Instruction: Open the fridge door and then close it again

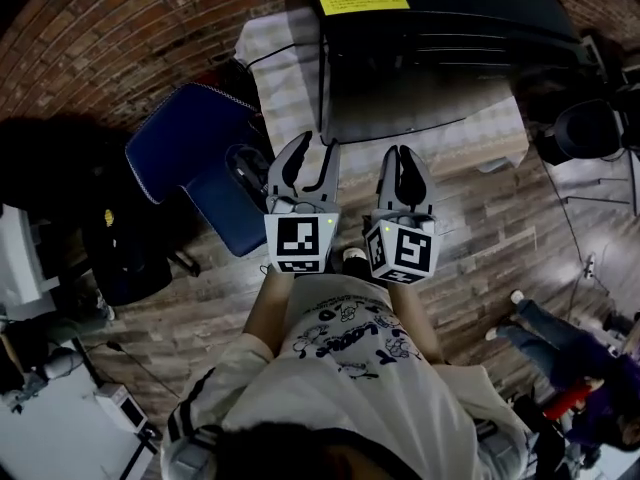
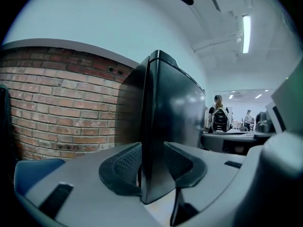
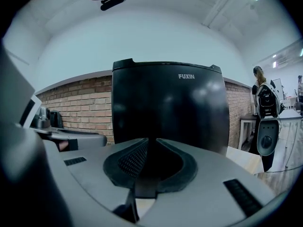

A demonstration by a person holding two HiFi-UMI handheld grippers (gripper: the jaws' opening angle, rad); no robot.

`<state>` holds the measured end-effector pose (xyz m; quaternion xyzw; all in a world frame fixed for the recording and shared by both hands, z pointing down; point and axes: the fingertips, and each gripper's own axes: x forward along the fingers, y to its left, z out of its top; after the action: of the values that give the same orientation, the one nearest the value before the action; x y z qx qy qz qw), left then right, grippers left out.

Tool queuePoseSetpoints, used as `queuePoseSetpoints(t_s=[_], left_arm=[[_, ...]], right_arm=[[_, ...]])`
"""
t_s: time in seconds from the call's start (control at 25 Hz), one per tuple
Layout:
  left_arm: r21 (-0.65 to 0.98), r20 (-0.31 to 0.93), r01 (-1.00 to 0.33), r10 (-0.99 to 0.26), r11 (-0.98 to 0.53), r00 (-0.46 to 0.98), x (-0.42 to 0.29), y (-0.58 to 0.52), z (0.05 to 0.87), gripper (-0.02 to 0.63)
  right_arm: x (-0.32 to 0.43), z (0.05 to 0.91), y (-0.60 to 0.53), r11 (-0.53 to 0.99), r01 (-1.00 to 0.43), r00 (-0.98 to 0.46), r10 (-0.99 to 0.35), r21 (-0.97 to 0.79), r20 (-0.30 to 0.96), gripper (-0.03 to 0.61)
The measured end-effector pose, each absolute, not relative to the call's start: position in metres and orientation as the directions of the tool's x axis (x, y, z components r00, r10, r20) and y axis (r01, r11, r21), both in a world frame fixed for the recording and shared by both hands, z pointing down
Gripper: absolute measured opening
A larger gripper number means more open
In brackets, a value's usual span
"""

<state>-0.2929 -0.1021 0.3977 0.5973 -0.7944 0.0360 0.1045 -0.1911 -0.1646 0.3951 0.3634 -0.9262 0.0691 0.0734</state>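
A black fridge [image 1: 440, 58] with a yellow label on top stands in front of me, its door closed. In the left gripper view I face the fridge [image 2: 175, 112] at its left front corner; the right gripper view shows the fridge [image 3: 170, 108] door front square on. My left gripper [image 1: 308, 148] is level with that corner and open. Through the left gripper [image 2: 152, 144] gap I see the corner edge, and the pads do not press on it. My right gripper [image 1: 403, 153] hangs before the door, shut and holding nothing, with the right gripper [image 3: 150, 140] tips meeting.
A blue chair [image 1: 195, 158] stands left of the fridge against the brick wall [image 1: 120, 38]. The fridge rests on a pale mat [image 1: 275, 58]. Black equipment [image 1: 590, 128] stands at the right. A person [image 1: 560, 338] is at the lower right, and another person [image 2: 218, 117] stands far behind the tables.
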Motion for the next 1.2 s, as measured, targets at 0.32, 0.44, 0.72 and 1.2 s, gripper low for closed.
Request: queuePoseSetpoints(t_s=[0.32, 0.44, 0.72, 1.2], left_arm=[[0.092, 0.220, -0.982, -0.965, 0.164, -0.140, -0.296, -0.125, 0.409, 0.190], [0.091, 0.219, -0.987, -0.969, 0.135, -0.112, -0.294, -0.131, 0.410, 0.204], [0.097, 0.226, -0.991, -0.972, 0.095, -0.071, -0.298, -0.137, 0.416, 0.215], [0.095, 0.219, -0.995, -0.976, 0.031, -0.010, -0.303, -0.152, 0.420, 0.218]], right_arm=[[-0.195, 0.405, -0.176, 0.681, -0.730, -0.674, -0.706, -0.052, 0.219, 0.062], [-0.195, 0.407, -0.180, 0.670, -0.741, -0.661, -0.717, -0.047, 0.222, 0.062], [-0.198, 0.413, -0.182, 0.647, -0.761, -0.637, -0.733, -0.046, 0.238, 0.063], [-0.201, 0.419, -0.187, 0.614, -0.789, -0.600, -0.758, -0.032, 0.254, 0.063]])
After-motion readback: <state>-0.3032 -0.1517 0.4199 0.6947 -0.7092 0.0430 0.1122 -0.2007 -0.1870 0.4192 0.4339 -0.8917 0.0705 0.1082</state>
